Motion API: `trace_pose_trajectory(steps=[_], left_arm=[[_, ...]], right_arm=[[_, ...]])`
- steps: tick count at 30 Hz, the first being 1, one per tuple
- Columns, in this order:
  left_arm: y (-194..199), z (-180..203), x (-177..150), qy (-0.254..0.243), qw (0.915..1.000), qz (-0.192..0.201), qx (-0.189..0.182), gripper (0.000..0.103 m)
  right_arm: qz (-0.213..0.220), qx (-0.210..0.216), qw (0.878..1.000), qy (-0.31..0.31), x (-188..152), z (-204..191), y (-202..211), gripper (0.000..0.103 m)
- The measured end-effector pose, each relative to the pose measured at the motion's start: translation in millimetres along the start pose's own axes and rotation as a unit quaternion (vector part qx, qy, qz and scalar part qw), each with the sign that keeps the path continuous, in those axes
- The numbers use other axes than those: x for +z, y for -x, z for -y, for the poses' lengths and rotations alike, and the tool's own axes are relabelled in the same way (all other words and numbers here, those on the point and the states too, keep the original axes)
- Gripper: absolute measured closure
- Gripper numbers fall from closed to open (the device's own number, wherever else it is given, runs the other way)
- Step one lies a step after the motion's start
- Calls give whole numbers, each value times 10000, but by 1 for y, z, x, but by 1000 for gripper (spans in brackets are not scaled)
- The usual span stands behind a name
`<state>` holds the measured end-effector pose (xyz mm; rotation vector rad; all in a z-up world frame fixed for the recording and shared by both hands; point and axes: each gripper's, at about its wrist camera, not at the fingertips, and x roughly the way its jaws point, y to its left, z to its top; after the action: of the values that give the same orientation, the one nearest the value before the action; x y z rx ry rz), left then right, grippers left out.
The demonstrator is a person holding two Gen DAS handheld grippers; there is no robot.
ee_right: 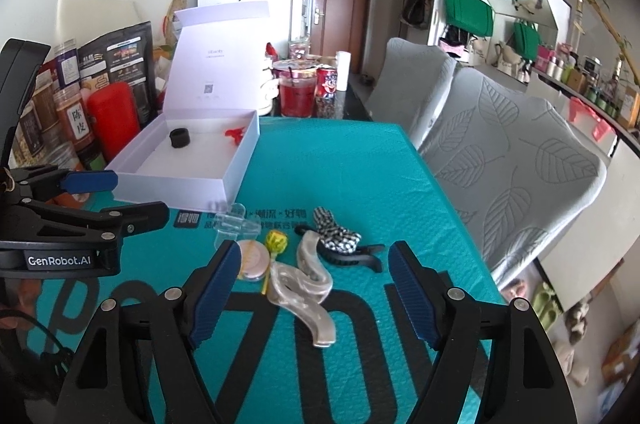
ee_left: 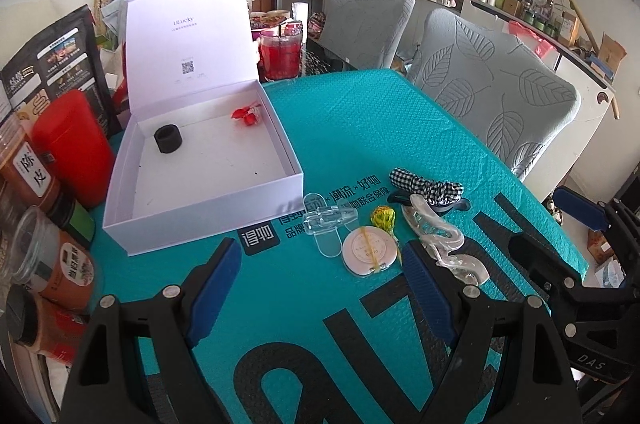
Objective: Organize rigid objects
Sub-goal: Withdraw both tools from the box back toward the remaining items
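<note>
The little pile I have to sort lies on the teal mat [ee_left: 360, 112] near the tabletop's near edge: a wavy clear hair clip [ee_right: 302, 280], a round pink compact [ee_left: 370, 252], a yellow lollipop [ee_left: 383, 218], a clear plastic clip [ee_left: 328, 220] and a black claw clip with a checked bow [ee_right: 340, 242]. The white box [ee_left: 200, 160] stands open toward the tabletop's left edge, with a black ring [ee_left: 168, 140] and a red trinket [ee_left: 246, 114] already inside.

I judge I am at the approach for the next pick. My right claw [ee_right: 310, 298] stands wide open and empty, its jaws either side of the wavy clip, not touching it. My left claw [ee_left: 320, 296] is open and empty too, over bare mat just short of the compact. Next I need to settle onto one piece alone, since they lie crowded and overlapping.

The clear pieces are hard to outline against the print, and the lollipop's stick is partly hidden under the wavy clip.
</note>
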<state>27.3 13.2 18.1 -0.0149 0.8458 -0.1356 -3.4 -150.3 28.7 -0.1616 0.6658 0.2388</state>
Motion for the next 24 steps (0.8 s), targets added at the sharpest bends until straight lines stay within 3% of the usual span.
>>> trace_pose_trajectory(steps=[24], left_arm=[[-72, 5, -11, -146, 9975, -660, -194, 20]], right_arm=[[-798, 517, 9951, -257, -32, 13, -83, 26]])
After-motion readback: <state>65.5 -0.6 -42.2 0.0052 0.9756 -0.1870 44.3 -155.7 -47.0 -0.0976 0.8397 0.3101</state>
